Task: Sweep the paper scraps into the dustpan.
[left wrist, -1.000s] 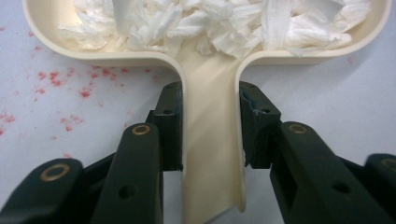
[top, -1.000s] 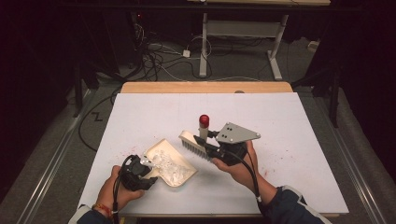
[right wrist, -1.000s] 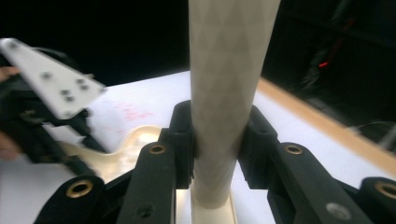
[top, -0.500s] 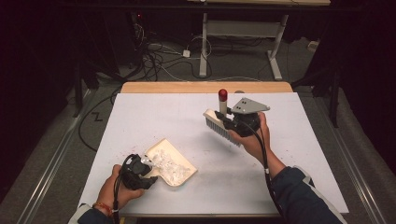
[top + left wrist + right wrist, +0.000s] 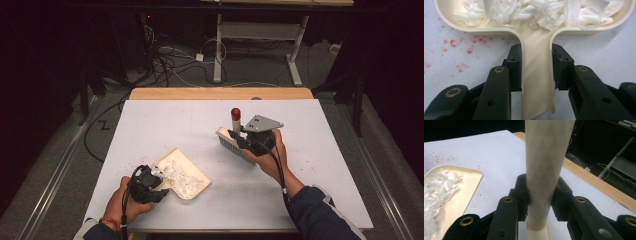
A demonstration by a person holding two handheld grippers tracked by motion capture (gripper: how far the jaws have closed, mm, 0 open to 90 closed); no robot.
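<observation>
A cream dustpan (image 5: 196,176) lies on the white table near the front left, holding several white paper shreds (image 5: 176,171). My left gripper (image 5: 150,181) is shut on its handle (image 5: 537,82), one pad on each side; the shreds (image 5: 536,12) fill the pan ahead. To the right, my right gripper (image 5: 248,141) is shut on the upright cream handle (image 5: 546,152) of a hand brush (image 5: 231,143). The handle's red tip (image 5: 235,114) points up and the bristles face down. I cannot tell whether they touch the table. The dustpan (image 5: 464,192) lies to the left of this gripper.
Small red specks (image 5: 451,45) dot the white table beside the dustpan. A wooden strip (image 5: 220,93) edges the table's far side. Beyond it are floor cables (image 5: 165,60) and a desk frame (image 5: 260,40). The table's front edge runs close to both hands.
My right gripper has carried the brush from beside the dustpan to the right and away, then sunk slightly. The left gripper and the dustpan have stayed put.
</observation>
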